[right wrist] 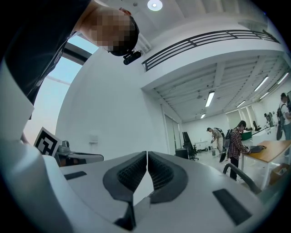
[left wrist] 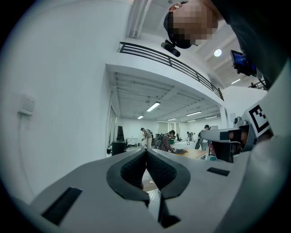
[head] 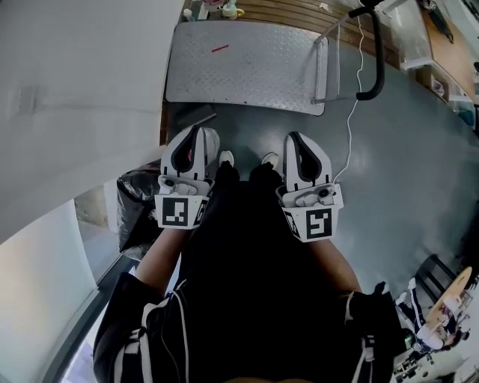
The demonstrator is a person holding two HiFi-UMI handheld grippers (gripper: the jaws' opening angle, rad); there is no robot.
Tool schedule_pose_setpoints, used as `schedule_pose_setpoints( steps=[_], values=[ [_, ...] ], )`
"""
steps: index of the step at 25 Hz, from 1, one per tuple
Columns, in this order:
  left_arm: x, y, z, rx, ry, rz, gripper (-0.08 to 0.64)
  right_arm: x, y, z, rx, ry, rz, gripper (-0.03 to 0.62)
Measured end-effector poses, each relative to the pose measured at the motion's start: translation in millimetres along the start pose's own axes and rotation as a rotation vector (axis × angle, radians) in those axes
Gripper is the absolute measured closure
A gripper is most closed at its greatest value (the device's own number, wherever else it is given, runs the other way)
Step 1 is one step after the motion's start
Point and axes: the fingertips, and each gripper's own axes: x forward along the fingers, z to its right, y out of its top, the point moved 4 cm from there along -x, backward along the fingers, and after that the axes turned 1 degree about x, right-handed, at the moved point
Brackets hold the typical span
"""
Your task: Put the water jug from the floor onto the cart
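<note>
No water jug shows in any view. The cart (head: 247,63) is a flat metal platform on the floor straight ahead of my feet, with its black handle (head: 374,67) at the right end. My left gripper (head: 196,131) and right gripper (head: 294,137) are held side by side close to my body, pointing level toward the cart. In the left gripper view the left gripper (left wrist: 146,150) has its pads pressed together with nothing between them. The right gripper (right wrist: 147,153) is likewise shut and empty, and the cart handle (right wrist: 241,175) curves up at the right.
A white wall (head: 82,97) rises close on my left, with a black bag (head: 138,209) at its foot. A white cable (head: 352,112) hangs by the cart handle. Wooden slats (head: 299,11) lie beyond the cart. Grey floor (head: 419,172) spreads to the right. People (right wrist: 236,136) stand at distant desks.
</note>
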Motion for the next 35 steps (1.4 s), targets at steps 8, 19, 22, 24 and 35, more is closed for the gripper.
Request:
schedule_pose_setpoints(
  steps=[8,19,22,24,35],
  values=[
    [-4,-2,8,0.018,0.04,-0.026,0.543,-9,-3,12,0.025,0.013,-0.001,0.571],
    [10,-10,49,0.038,0.096,-0.055,0.543,-39,-9,70,0.052,-0.01,-0.005,0.571],
    [15,-11,62,0.028,0.091,-0.054,0.543,-43,-12,79,0.056,-0.006,-0.017,0.571],
    [19,-15,66,0.023,0.073,-0.058,0.543,-44,-12,79,0.057,0.001,-0.017,0.571],
    [66,-29,46,0.01,0.015,-0.073,0.543,-12,-14,87,0.042,-0.027,-0.039,0.571]
  ],
)
